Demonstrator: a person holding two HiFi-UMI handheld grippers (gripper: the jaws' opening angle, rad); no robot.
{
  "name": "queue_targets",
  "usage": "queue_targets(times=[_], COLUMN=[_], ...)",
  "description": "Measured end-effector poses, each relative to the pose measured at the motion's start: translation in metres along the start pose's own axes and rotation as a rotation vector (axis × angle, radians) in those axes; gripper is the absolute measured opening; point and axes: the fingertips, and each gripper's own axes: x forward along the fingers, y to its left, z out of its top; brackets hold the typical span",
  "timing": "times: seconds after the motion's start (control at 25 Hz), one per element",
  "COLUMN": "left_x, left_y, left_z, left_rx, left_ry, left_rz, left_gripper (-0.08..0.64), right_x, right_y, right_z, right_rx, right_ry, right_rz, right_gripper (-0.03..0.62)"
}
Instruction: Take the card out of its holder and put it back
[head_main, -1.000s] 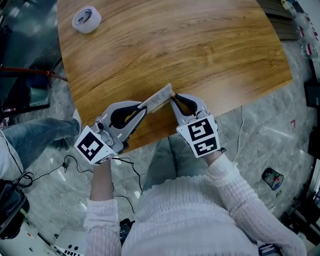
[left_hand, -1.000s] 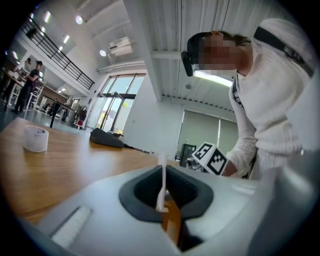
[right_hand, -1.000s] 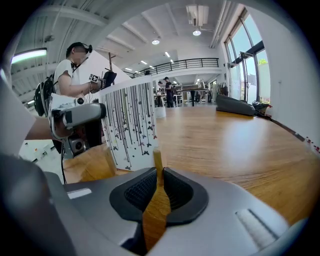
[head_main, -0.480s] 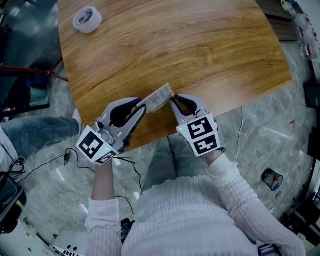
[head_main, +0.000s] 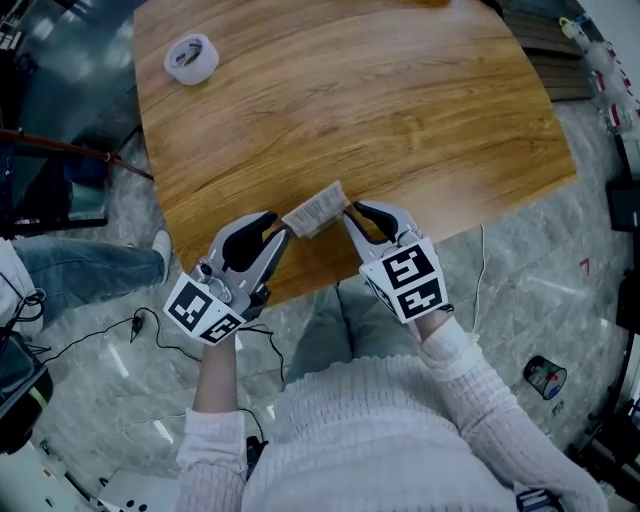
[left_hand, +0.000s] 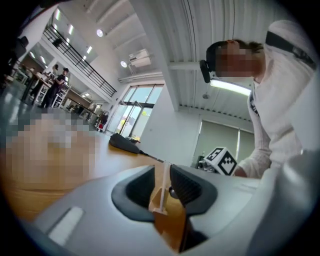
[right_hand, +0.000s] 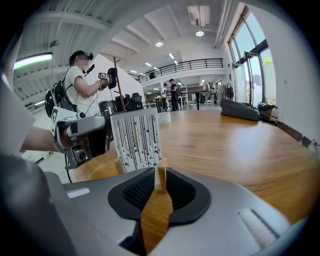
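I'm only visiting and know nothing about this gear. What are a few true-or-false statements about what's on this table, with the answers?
1. The white card with black streaks stands upright in its small wooden holder. True.
2. The grey roll of tape lies right beside the card. False: it sits far off, near the wooden table's far left corner.
3. The right hand-held gripper pinches the end of the wooden holder. True.
4. The left hand-held gripper is clamped tight on the card. False: its jaws have just been opening and stand apart, with the card between them.

Wooden table (head_main: 400, 90), perhaps marble floor (head_main: 520, 280)
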Motion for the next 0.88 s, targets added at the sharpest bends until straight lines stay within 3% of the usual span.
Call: queue_targets(times=[0.32, 0.48, 0.56, 0.68, 0.88], left_x=[-0.018, -0.014, -0.013, -0.011, -0.005], left_y=[-0.017, -0.033, -0.041, -0.05, -0.063], left_z=[0.013, 0.01, 0.008, 0.009, 0.001], left_rx=[-0.01, -0.058, -0.067, -0.063, -0.047], left_ry=[-0.019, -0.003, 0.002, -0.003, 0.047], left_rz=[0.195, 0.21, 0.21, 0.228, 0.23], left_gripper=[0.087, 0.086, 0.073, 0.015, 0.009], right_x=[-0.041, -0.058, -0.064, -0.072, -0.081], right_y=[0.02, 0.037, 0.043, 0.052, 0.066], right_z=[0.038, 0.049, 0.051, 0.052, 0.049], right_rx=[-0.08, -0.101, -0.107, -0.115, -0.122], right_ry=[-0.075, -0.115, -0.122, -0.136, -0.138], right_rz=[0.07, 0.144, 0.161, 0.181, 0.216], right_gripper=[0.061, 0.058, 0.026, 0.0, 0.0])
